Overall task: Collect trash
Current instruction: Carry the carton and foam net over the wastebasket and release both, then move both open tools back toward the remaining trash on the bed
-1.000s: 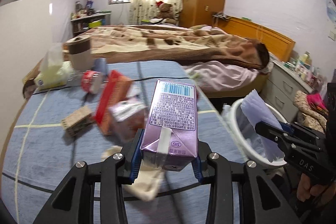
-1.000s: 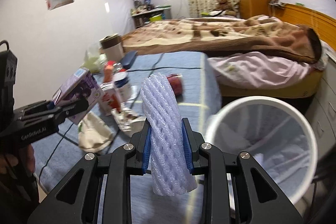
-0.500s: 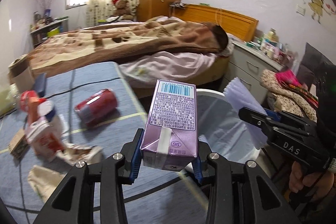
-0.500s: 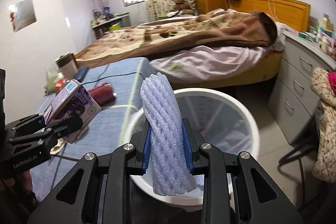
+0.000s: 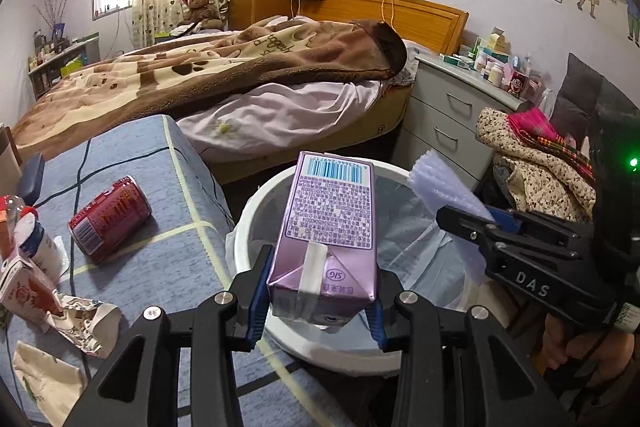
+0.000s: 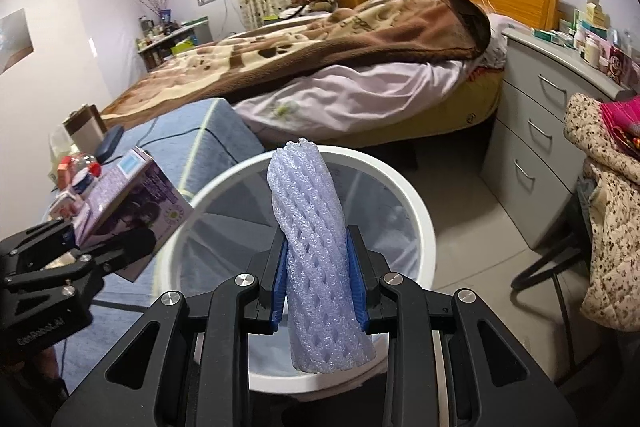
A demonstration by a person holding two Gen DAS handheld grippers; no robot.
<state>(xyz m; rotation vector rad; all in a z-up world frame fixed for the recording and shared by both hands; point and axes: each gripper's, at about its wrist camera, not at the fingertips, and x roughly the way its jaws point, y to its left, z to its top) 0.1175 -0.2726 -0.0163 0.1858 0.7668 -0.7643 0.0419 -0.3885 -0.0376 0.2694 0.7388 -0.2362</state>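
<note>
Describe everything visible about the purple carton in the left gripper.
The carton is a small rectangular drink box, glossy purple, looking like foil-lined paperboard. Its far end carries a blue-and-white barcode, its upper face a block of fine print, and the folded near end a pale strip and the mark "SIG". The right wrist view shows a picture on another side. It looks intact. The left gripper clamps its near end between blue pads, far end tilted up, above the near rim of the white bin. Nothing else touches it.

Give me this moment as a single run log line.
left gripper: shut on purple carton | right gripper: shut on foam net | both over white bin | red can on table
</note>
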